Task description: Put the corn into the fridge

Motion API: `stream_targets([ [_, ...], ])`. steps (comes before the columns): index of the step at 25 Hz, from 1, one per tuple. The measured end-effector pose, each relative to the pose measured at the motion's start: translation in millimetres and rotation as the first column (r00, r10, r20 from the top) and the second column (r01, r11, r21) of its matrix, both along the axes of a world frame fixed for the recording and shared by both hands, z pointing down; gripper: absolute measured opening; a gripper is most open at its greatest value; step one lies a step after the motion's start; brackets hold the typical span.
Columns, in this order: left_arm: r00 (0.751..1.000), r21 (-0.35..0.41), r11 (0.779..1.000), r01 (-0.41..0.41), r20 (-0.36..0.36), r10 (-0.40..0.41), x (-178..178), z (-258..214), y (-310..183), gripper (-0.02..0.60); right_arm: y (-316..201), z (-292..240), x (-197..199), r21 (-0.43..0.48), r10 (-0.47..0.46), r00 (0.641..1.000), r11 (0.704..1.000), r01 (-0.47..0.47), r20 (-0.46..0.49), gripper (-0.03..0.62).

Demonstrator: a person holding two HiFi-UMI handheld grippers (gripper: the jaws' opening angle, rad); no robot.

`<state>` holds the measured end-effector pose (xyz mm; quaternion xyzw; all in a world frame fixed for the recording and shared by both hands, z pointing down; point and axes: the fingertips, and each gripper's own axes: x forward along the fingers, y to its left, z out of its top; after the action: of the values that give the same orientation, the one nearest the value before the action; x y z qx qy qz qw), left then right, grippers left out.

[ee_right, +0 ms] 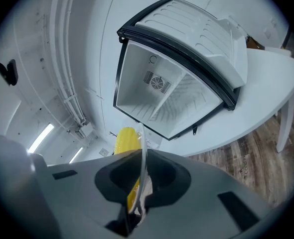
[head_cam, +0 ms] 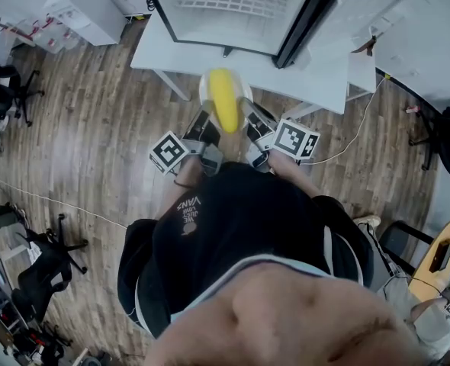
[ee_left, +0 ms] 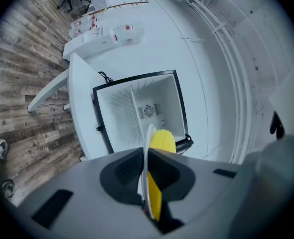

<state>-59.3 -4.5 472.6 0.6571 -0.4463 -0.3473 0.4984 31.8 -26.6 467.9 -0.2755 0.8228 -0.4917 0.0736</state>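
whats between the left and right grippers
A white plate carrying the corn, its rim clamped by the left gripper and right gripper; the head view shows it.

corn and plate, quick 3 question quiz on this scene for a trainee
1. True or false: the corn lies on a plate whose rim is clamped by both the left gripper and the right gripper.
2. The door of the fridge is: A shut, B open, C taken off.
3. What does the fridge stand on?

Key
1. True.
2. B.
3. A white table.
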Motion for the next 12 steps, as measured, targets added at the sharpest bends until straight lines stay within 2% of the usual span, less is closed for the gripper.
stream_targets([
  [3,1.000,0.017,1.000,-0.020,0.002,0.020,-11,-4,-13,0.032,-10,-3,-11,0.006,0.018,1.000,1.000,-0.018,0.005,0.026],
  [7,0.999,-0.004,0.999,-0.041,0.010,0.041,-23,-1,-29,0.032,-25,-4,-21,0.010,0.048,0.999,0.999,-0.048,0.008,0.026],
  [12,0.997,0.005,0.997,-0.081,0.009,0.081,-36,-3,-46,0.032,-39,-5,-33,0.011,0.086,0.996,0.996,-0.086,0.010,0.026],
])
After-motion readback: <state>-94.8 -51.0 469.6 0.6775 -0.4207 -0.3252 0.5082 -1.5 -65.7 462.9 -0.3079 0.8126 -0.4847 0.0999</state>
